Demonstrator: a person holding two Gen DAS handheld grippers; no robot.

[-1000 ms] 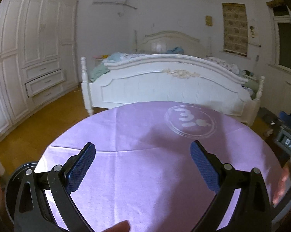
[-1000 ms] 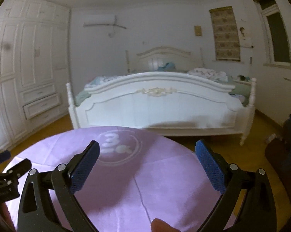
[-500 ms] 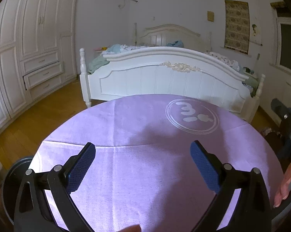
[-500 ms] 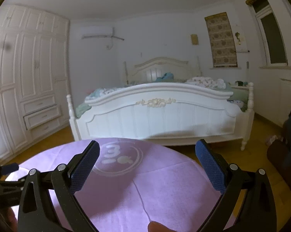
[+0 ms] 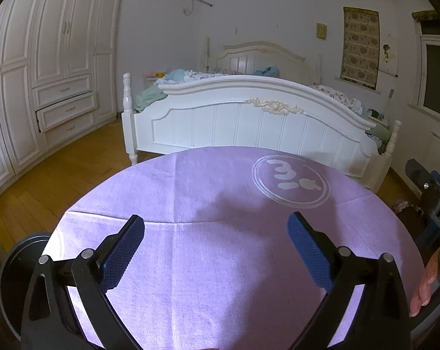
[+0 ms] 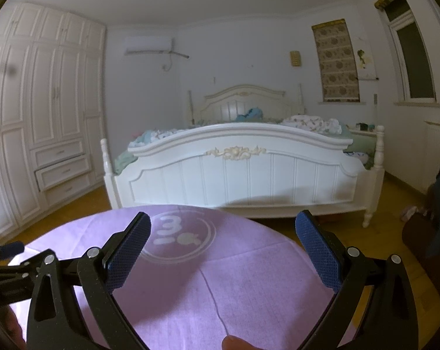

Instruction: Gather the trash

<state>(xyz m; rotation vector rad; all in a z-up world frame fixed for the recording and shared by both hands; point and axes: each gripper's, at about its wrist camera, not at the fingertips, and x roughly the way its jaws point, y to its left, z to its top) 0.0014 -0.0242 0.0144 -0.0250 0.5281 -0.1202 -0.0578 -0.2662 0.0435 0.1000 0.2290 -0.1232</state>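
Purple tablecloth (image 5: pixel 220 262) shows no trash; both views tilted up toward bed (image 6: pixel 234 169) over last second, left gripper (image 5: pixel 216 243) and right gripper (image 6: pixel 223 242) wide open, empty — stage unclear.

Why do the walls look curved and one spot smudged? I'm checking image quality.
Left wrist view: fisheye bows the tall white wardrobe; a soft shadow lies on the round purple tablecloth. Right wrist view: same bowing, plus a dark blurry smudge over the wardrobe, likely on the lens.
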